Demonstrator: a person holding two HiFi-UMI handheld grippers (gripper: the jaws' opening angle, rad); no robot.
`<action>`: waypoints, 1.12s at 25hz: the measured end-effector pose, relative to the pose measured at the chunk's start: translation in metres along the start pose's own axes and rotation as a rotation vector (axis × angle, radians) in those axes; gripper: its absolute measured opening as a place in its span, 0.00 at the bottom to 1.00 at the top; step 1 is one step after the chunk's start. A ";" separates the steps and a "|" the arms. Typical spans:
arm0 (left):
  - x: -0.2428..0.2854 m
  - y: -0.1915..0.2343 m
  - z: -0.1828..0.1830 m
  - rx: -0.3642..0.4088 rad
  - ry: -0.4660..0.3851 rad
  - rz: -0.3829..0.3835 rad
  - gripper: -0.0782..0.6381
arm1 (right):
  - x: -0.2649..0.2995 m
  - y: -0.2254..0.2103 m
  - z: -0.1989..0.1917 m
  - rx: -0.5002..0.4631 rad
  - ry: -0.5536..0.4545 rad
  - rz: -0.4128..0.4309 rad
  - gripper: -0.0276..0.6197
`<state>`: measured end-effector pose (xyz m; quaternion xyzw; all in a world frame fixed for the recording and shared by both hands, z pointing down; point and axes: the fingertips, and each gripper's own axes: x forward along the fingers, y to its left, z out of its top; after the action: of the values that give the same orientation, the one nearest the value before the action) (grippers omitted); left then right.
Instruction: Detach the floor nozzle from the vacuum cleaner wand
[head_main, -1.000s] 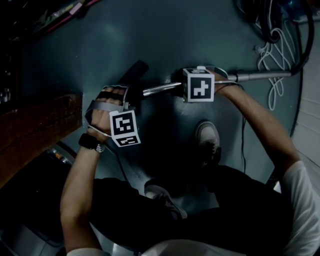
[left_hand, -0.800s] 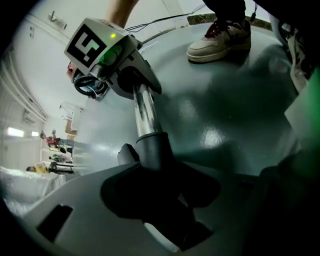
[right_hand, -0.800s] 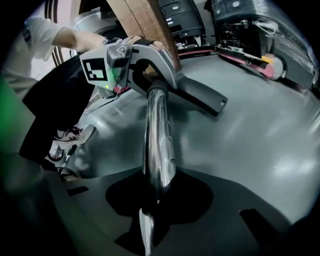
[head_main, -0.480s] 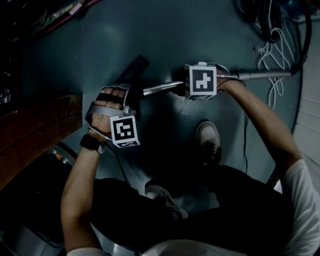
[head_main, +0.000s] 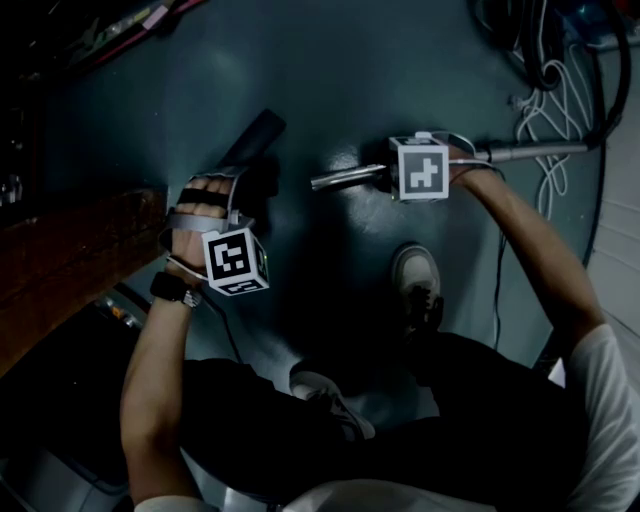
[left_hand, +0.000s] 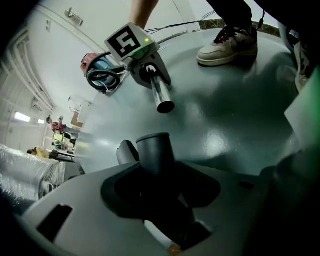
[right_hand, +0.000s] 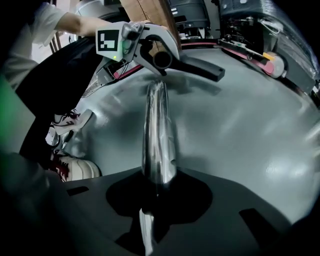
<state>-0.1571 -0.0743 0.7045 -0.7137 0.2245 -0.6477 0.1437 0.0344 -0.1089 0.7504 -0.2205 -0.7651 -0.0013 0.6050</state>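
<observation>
Left tongs (left_hand: 161, 197) clamped on the floor nozzle (left_hand: 155, 150), right tongs (right_hand: 156, 202) on the wand (right_hand: 158, 127) — its smooth tube could slide free

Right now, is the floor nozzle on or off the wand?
Off. The wand ends open, clear of the floor nozzle, bare floor between them.

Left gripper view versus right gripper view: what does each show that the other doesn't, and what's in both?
Only the left gripper view: the open end of the wand, the right tongs seen from outside, and a red-and-teal object with black hose beyond. Only the right gripper view: the open socket of the nozzle, the left tongs from outside, and a wooden board. Both: the grey-green floor, a shoe, the nozzle gripped in the left tongs, the wand in the right tongs, and a clear gap between the two.
</observation>
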 end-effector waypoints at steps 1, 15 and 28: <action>0.002 -0.002 0.002 0.003 0.004 -0.015 0.39 | -0.001 -0.002 0.003 -0.001 -0.005 -0.007 0.21; 0.015 -0.026 -0.003 0.008 0.055 -0.128 0.39 | 0.003 -0.006 0.007 0.000 0.004 -0.020 0.21; 0.025 -0.043 -0.003 0.061 0.073 -0.184 0.44 | 0.006 0.000 0.006 -0.090 0.061 -0.006 0.28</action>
<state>-0.1530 -0.0497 0.7472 -0.7026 0.1431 -0.6903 0.0968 0.0279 -0.1057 0.7541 -0.2452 -0.7462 -0.0441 0.6174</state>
